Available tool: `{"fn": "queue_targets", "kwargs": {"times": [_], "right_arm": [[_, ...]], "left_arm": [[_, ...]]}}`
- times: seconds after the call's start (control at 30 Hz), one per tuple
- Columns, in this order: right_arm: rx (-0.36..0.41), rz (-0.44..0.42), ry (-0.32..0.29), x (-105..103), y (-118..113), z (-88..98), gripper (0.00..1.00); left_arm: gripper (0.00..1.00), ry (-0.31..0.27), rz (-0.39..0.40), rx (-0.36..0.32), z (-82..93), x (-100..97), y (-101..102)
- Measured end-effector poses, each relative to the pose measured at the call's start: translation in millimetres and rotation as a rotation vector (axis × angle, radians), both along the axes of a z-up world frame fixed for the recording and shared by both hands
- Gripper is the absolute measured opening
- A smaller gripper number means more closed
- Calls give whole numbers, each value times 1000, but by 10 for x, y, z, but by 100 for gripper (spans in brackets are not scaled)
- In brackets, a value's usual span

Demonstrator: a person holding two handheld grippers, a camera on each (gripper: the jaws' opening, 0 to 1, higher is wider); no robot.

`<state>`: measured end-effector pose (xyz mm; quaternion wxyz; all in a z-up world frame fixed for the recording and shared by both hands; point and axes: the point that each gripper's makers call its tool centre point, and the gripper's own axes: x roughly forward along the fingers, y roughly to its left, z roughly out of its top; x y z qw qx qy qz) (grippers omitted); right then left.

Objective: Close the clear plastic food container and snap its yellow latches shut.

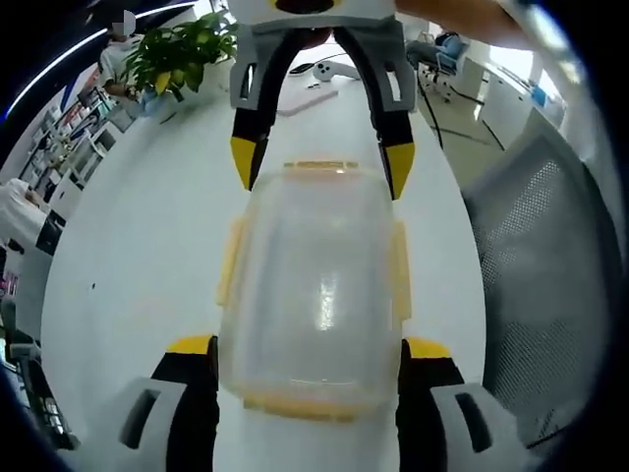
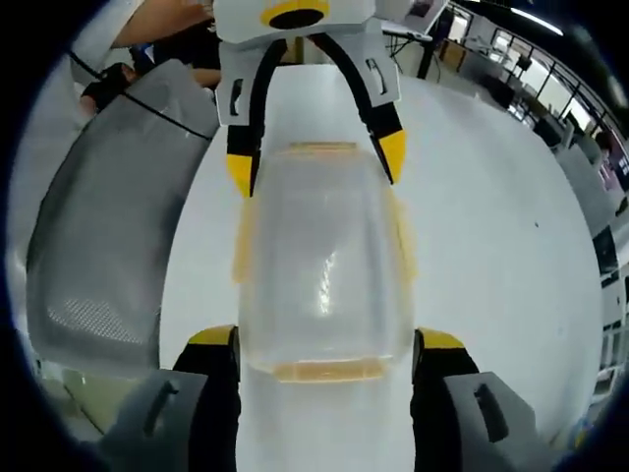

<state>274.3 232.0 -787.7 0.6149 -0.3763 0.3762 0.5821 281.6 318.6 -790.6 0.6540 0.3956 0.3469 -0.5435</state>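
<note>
Left claw (image 1: 310, 379) and right claw (image 2: 324, 369) flank lidded clear container (image 1: 313, 290); contents indiscernible.

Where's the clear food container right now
The clear food container sits on the white table, between the left gripper and the right gripper, which face each other across it.

Long white table (image 1: 138, 256), glossy top. Grey mesh-back office chair (image 1: 550, 285) just beside table edge. Green potted plant (image 1: 182, 49) at far end of table. Shelving (image 1: 69, 147) along wall beyond. Ceiling strip lights (image 2: 536, 20). More desks (image 1: 491, 84) in background.
</note>
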Motion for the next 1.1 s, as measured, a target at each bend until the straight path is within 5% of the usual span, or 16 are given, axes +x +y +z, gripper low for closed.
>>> {"fn": "queue_targets", "kwargs": {"times": [0.7,1.1], "right_arm": [[-2,9,-7,67,101,1,68],[-12,17,-6,321,110,0,68]], "left_arm": [[72,1,11,-11,-1,72,105],[72,3,16,-15,-6,339,116]]}}
